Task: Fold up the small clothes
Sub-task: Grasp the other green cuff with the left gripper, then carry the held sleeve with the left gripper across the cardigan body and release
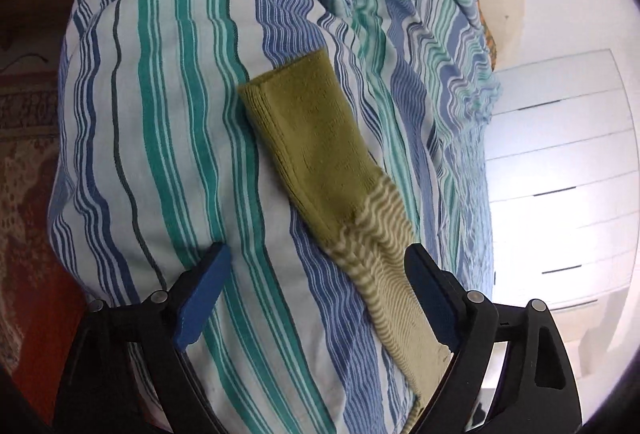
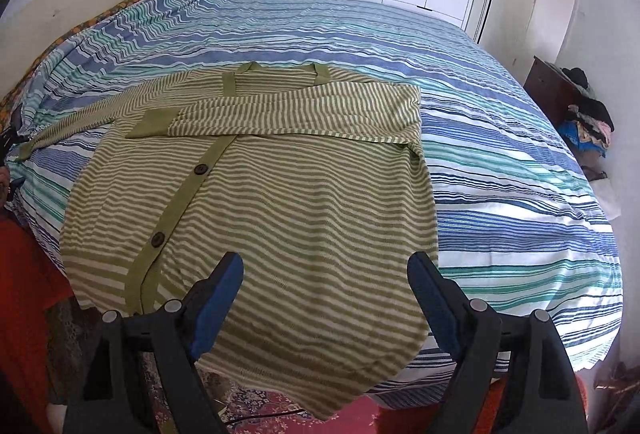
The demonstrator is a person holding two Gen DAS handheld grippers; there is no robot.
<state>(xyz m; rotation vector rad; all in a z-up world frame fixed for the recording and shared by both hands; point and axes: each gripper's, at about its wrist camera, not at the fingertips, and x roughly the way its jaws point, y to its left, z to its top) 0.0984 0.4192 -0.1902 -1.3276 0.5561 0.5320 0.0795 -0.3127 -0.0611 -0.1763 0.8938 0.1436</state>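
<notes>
Now | left gripper (image 1: 316, 266) open over sleeve cuff (image 1: 304, 122) | right gripper (image 2: 326, 274) open over cardigan (image 2: 280, 202)

Green-striped cardigan (image 2: 260, 218) flat on bed, one sleeve (image 2: 280, 116) folded across.

— What does your left tool (image 1: 318, 298) look like?

— Your left tool is matte black, with two curved arms ending in flat blue pads (image 1: 204, 298). You can see round silver screw heads (image 1: 159, 296) at the joints, two on each side.

— And your right tool (image 2: 325, 304)?

— The same build: black arms, blue pads (image 2: 218, 308) with rounded tips, and silver screw heads (image 2: 173, 305) at the pivots. Each outer black arm has a slot-shaped cut-out. None of your skin or sleeves can be told for sure.
</notes>
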